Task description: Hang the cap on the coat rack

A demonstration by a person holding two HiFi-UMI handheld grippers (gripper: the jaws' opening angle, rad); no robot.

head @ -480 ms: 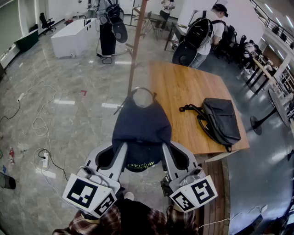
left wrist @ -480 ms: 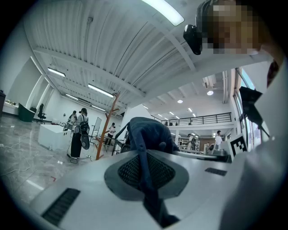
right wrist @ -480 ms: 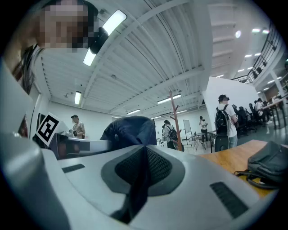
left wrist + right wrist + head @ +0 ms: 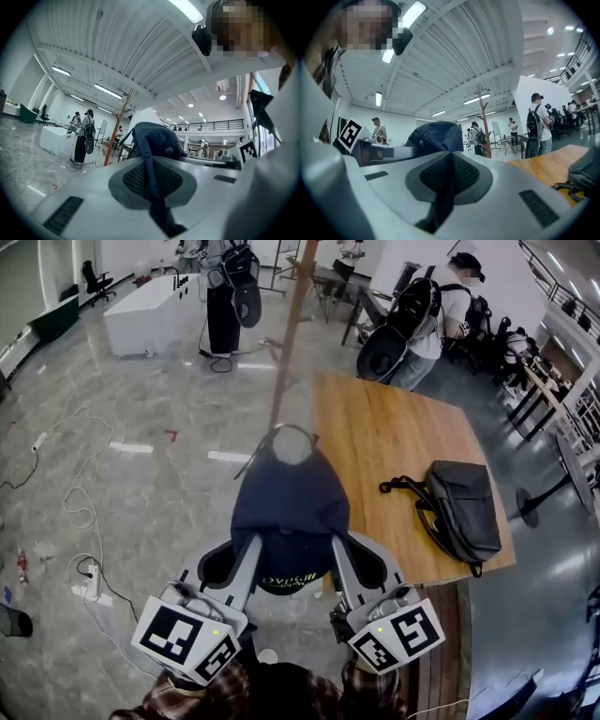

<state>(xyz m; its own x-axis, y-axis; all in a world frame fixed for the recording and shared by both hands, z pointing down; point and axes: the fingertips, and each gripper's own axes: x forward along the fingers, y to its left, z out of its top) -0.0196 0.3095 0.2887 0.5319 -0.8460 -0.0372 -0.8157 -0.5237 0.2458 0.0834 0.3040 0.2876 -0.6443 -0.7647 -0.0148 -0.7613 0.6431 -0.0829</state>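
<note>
As both claws reach out level and side by side, the dark cap (image 4: 291, 507) is held up between them.
The left claw (image 4: 247, 554) and right claw (image 4: 337, 554) each pinch its fabric tight at one side; it hangs over the floor (image 4: 141, 484) beside the desk (image 4: 375, 427), with the coat rack (image 4: 289, 343) beyond.

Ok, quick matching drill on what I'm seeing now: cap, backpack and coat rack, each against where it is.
1. cap
2. backpack
3. coat rack

A. lying on the wooden table
B. upright, beyond the cap
C. clamped by the left gripper and the right gripper

Pairs: 1-C, 2-A, 3-B
</note>
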